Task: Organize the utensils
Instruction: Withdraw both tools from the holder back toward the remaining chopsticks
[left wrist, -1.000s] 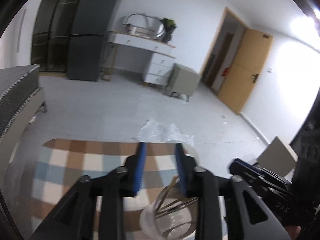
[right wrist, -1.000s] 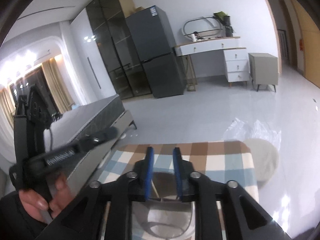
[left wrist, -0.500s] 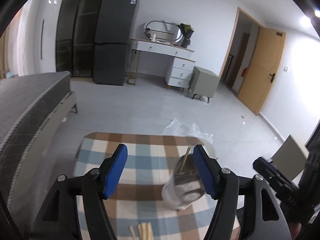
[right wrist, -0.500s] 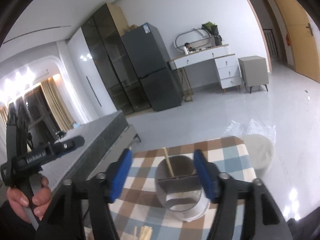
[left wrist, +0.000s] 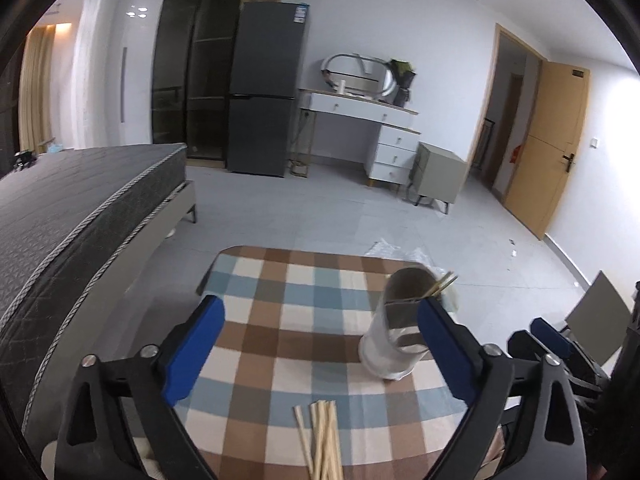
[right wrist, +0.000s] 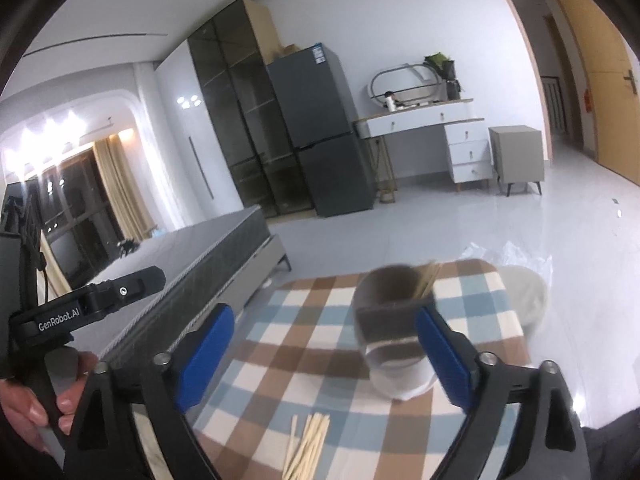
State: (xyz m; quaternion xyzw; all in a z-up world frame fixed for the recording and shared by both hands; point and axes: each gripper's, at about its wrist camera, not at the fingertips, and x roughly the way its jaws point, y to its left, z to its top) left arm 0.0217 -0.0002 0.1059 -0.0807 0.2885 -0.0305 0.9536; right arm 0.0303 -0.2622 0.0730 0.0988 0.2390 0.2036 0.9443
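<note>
A grey and white utensil cup [left wrist: 396, 328] stands on the checked tablecloth [left wrist: 288, 320] at the right, with two chopsticks [left wrist: 440, 285] leaning in it. It also shows in the right wrist view [right wrist: 394, 328]. A bundle of loose chopsticks [left wrist: 320, 436] lies at the near edge of the cloth, also in the right wrist view [right wrist: 306, 446]. My left gripper [left wrist: 320, 352] is open and empty, raised above the table. My right gripper [right wrist: 320, 354] is open and empty, its right finger beside the cup.
A dark bed [left wrist: 72, 216] runs along the left of the table. A fridge [left wrist: 264, 88], a white desk [left wrist: 360, 112] and a grey cabinet [left wrist: 438, 176] stand at the far wall. Crumpled plastic [left wrist: 400, 250] lies on the floor beyond the table.
Both grippers went from nearly shut over the cup to wide open. Both pulled back and up, so the cup and the loose chopsticks came into view.
</note>
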